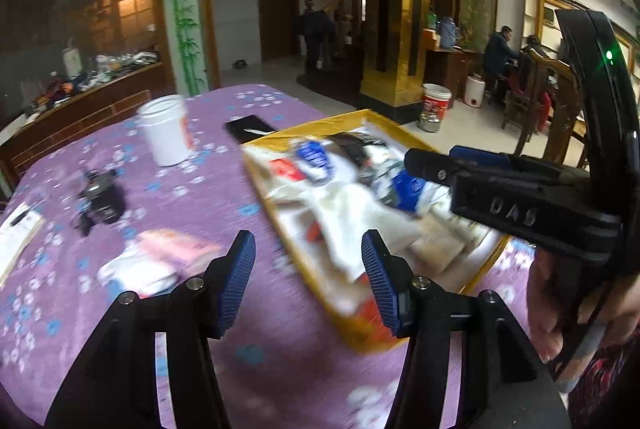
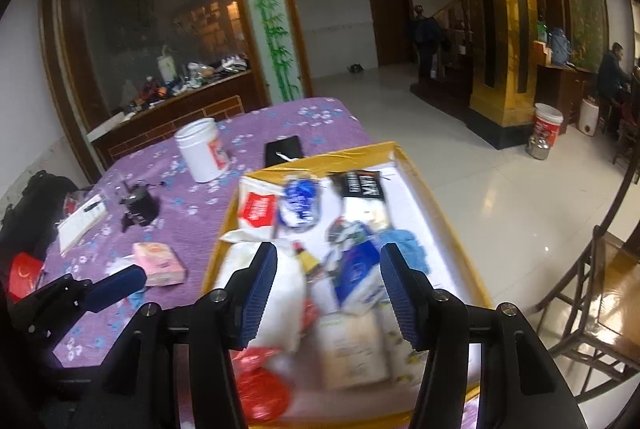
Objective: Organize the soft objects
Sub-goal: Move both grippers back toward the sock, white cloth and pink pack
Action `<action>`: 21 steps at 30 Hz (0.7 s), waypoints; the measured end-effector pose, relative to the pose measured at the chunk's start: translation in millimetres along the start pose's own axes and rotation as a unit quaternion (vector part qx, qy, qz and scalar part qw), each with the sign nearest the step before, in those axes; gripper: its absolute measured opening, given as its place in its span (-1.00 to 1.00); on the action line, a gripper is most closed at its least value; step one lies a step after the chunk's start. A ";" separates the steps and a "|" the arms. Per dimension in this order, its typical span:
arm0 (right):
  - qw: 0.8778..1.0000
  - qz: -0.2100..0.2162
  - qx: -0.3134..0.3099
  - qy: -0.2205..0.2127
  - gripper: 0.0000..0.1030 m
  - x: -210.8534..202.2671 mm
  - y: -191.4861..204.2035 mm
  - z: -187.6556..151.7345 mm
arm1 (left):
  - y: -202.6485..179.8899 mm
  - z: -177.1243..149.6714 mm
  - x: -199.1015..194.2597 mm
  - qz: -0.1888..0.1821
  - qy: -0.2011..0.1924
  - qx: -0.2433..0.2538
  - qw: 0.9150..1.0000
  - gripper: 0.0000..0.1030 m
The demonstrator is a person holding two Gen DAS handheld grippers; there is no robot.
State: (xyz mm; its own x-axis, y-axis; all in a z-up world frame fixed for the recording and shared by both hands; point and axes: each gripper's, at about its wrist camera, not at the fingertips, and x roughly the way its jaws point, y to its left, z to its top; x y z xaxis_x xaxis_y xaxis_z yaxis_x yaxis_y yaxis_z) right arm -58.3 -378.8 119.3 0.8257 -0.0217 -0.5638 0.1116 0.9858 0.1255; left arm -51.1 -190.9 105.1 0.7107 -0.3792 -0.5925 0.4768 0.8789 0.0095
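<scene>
tablecloth [image 2: 280, 117]: purple, white-blue flowers | tray [image 2: 420, 165]: yellow (white inside) | tub [image 2: 200, 149]: white

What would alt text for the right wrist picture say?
Two open blue-padded fingers hang empty over a yellow-rimmed tray heaped with soft packets and cloths, on a purple flowered tablecloth. A white jar and a pink packet lie left of the tray.
</scene>
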 end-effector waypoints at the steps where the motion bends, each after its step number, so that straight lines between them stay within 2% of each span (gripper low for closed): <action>1: 1.000 0.005 0.000 -0.003 0.09 -1.6 4.8 -1.3 | 8.3 -5.4 -4.8 0.009 -0.002 -0.004 1.000 0.04; 6: 0.998 0.053 -0.027 0.002 0.09 -5.8 46.7 -9.1 | 65.8 -38.5 -24.4 0.048 0.005 -0.041 0.998 0.04; 8: 0.997 0.064 -0.041 0.003 0.09 -6.0 63.3 -12.0 | 92.4 -51.8 -27.2 0.068 0.010 -0.063 0.996 0.11; 10: 0.993 0.098 -0.059 0.008 0.09 -4.8 84.6 -16.8 | 117.8 -64.7 -28.2 0.084 0.015 -0.091 0.992 0.20; 12: 0.989 0.124 -0.074 0.025 0.25 0.2 103.1 -21.5 | 143.6 -75.2 -27.1 0.094 0.026 -0.120 0.988 0.21; 18: 0.979 0.156 -0.093 0.091 0.24 37.6 157.9 -26.4 | 191.0 -100.0 -26.2 0.127 0.015 -0.188 0.974 0.22; 21: 0.977 0.159 -0.078 0.118 0.25 70.6 177.1 -17.5 | 208.8 -107.9 -23.1 0.102 0.023 -0.230 0.968 0.22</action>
State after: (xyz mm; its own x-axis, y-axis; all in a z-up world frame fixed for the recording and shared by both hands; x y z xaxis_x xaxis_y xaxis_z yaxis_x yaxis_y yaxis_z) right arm 10.0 -202.8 87.5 0.6516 0.3116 -0.6916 -0.2319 0.9499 0.2095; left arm -23.7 32.6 33.8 0.7372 -0.1810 -0.6509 0.0422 0.9739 -0.2231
